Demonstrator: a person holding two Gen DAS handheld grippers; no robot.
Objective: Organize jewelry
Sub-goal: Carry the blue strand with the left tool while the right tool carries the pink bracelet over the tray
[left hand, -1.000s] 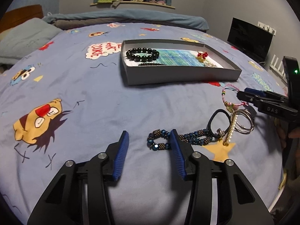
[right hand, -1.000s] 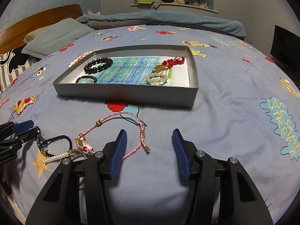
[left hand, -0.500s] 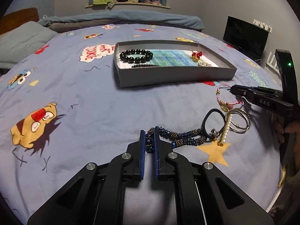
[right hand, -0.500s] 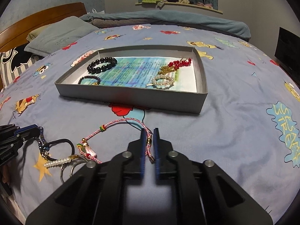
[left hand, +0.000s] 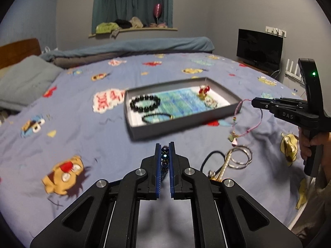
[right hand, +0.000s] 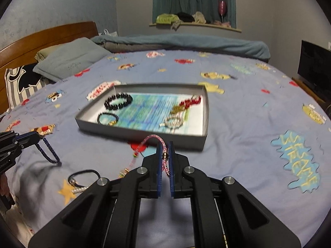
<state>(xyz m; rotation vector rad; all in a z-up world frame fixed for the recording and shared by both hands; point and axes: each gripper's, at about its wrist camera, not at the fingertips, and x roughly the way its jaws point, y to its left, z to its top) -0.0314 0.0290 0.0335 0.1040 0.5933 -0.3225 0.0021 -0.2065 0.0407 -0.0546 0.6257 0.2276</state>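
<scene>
Blue beaded bracelet point(left hand: 164, 157) and pink cord bracelet point(right hand: 164, 155) hang pinched in each downward-tilted hand-held gripper.

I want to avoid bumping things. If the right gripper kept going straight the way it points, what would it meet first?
Probably the near wall of the grey tray, just ahead of the right gripper, which is shut on the pink cord bracelet. Depth is uncertain.

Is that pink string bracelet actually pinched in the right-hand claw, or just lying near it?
Touching. The right wrist view shows the pink string bracelet clamped between the right gripper's shut blue pads, hanging off the bedspread.
</scene>
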